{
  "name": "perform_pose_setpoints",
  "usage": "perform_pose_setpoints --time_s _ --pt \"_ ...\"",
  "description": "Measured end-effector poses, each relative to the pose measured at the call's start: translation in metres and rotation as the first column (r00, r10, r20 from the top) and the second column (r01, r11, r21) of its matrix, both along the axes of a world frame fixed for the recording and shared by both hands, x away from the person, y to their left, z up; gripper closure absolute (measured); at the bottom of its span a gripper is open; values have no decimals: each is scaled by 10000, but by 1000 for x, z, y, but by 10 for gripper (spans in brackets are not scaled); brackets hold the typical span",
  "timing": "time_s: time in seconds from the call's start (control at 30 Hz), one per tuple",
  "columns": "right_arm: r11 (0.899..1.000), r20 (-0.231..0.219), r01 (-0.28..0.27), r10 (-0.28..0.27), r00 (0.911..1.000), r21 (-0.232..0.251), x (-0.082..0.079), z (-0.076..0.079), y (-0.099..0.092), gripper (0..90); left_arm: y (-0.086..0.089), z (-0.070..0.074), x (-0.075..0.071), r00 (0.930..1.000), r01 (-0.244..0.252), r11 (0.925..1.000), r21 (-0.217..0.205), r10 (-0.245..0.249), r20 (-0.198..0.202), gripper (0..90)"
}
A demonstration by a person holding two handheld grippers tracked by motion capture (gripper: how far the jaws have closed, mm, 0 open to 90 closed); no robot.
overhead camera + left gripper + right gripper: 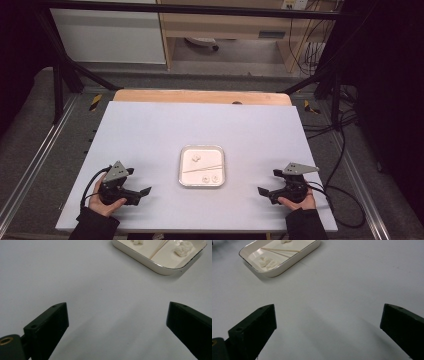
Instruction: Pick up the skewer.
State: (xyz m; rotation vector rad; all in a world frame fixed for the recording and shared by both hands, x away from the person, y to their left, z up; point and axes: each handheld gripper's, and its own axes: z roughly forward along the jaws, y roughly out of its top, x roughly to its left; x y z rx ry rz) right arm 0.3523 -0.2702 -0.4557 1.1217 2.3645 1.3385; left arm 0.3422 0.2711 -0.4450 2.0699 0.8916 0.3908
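A small white square tray (221, 150) lies in the middle of the white table. In it rest a thin wooden stick (202, 169) laid across and three small white lumps (196, 158). My left gripper (145, 191) sits low at the table's front left, open, nothing between its jaws, pointing toward the tray. My right gripper (260, 191) sits at the front right, also open and empty, pointing left at the tray. The left gripper view catches the tray's corner (160, 267) with a white lump (184, 248). The right gripper view shows the tray (294, 261) with the stick (280, 250).
The white table top (150, 130) lies on a wooden board (200, 96). A black frame bar (200, 9) crosses the back, with dark legs at both sides. Cables (345, 190) trail off the table's right side. A person's hands hold both grippers at the near edge.
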Motion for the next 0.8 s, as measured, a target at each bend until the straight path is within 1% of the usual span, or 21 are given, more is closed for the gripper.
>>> perform_pose_setpoints --time_s 0.2,0.3,0.37,0.5,0.77,0.8 --pt "10000 4 10 -10 10000 22 0 0 0 11 -2 1 0 10000 66 10000 28 -66 9 41" --pt "10000 22 0 0 10000 -51 1 0 0 11 -3 2 -1 9999 125 9999 61 -125 17 40" --pt "10000 -57 0 -1 10000 -89 0 -1 1 11 -5 3 -1 9998 201 9998 47 -201 60 40" --pt "10000 -20 5 -5 10000 -79 1 -1 1 11 -8 4 -1 9996 273 9995 135 -275 80 40" --pt "9999 -16 39 -39 10000 -93 0 0 0 12 -15 8 0 9996 279 9995 147 -280 74 49" --pt "9999 1 32 -32 10000 -113 1 0 0 11 -18 9 0 9996 251 9994 231 -253 89 50"
